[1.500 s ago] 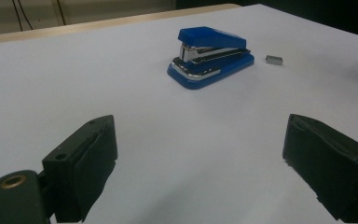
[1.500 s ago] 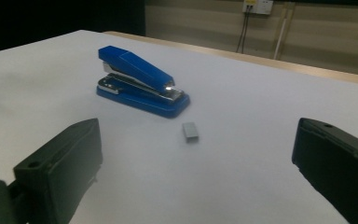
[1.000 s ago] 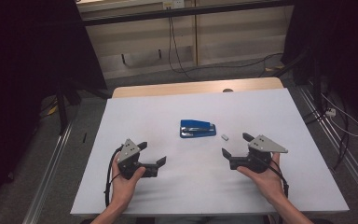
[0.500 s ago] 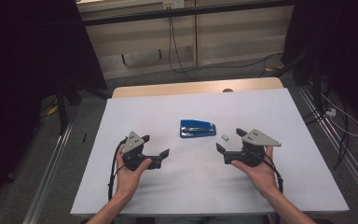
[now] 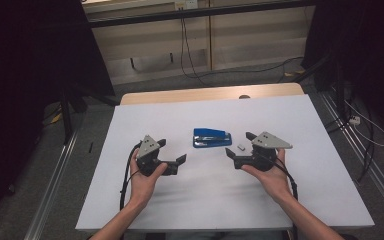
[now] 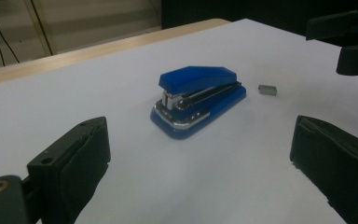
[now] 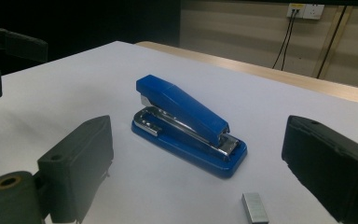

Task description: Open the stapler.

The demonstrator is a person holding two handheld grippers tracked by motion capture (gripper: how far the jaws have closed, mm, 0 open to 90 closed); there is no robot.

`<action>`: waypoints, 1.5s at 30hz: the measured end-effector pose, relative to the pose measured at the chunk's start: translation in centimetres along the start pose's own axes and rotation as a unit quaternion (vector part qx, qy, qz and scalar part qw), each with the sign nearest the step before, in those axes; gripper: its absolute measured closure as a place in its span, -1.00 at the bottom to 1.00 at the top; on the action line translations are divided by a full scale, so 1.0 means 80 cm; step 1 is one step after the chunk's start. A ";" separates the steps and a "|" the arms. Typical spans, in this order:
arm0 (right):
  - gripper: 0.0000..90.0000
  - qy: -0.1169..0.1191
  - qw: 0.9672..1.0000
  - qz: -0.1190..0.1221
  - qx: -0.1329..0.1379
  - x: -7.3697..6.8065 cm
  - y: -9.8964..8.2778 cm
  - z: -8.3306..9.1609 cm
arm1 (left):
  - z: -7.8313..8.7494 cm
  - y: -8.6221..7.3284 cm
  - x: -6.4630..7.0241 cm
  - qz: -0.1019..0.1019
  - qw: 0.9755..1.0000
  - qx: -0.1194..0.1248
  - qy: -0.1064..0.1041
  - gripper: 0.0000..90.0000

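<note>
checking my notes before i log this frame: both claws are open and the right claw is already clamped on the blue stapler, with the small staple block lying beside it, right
Not quite. The right claw is not clamped on the blue stapler: it is open and apart from it, as the right gripper view shows, with the stapler beyond the spread jaws. The rest holds: the left claw is open too, and the small staple block lies beside the stapler.

No readable text, labels, brand marks or nos. anywhere I can see. The blue stapler (image 7: 186,125) at frame center has a plain top and base, no logo or print legible in either tongs view. The small grey staple block (image 7: 255,206) at the lower right is blank. The white desk (image 5: 300,195) carries no marks. The wall socket (image 7: 306,10) at the upper right is too small and dim to show any lettering.
</note>
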State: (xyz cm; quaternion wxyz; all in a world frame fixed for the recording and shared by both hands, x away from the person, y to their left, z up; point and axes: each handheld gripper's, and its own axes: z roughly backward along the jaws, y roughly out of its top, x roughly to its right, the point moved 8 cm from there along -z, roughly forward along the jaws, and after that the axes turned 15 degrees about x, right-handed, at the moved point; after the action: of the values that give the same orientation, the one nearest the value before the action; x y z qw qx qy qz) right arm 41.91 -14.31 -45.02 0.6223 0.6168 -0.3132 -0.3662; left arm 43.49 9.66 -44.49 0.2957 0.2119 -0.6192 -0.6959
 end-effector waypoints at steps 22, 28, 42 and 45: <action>-0.76 0.017 1.000 0.002 0.009 -0.001 0.013 -0.042 | -0.046 0.002 -0.021 -0.001 1.000 -0.006 0.004 -0.89; -0.75 0.011 1.000 -0.001 0.012 0.006 0.019 -0.057 | -0.060 0.007 -0.027 -0.003 1.000 -0.013 0.012 -0.89; -0.61 -0.008 0.999 -0.020 0.033 0.028 0.030 -0.078 | -0.097 0.003 -0.040 -0.014 0.999 -0.021 0.024 -0.86; -0.62 0.003 1.000 -0.010 0.010 0.025 0.019 -0.081 | -0.097 0.001 -0.043 -0.005 0.999 -0.021 0.027 -0.85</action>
State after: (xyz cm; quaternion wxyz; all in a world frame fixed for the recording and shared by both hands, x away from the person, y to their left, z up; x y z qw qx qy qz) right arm 48.51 -12.53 -43.94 0.6130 0.6273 -0.3090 -0.3677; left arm 51.18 6.25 -45.81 0.3134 0.2272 -0.5955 -0.7040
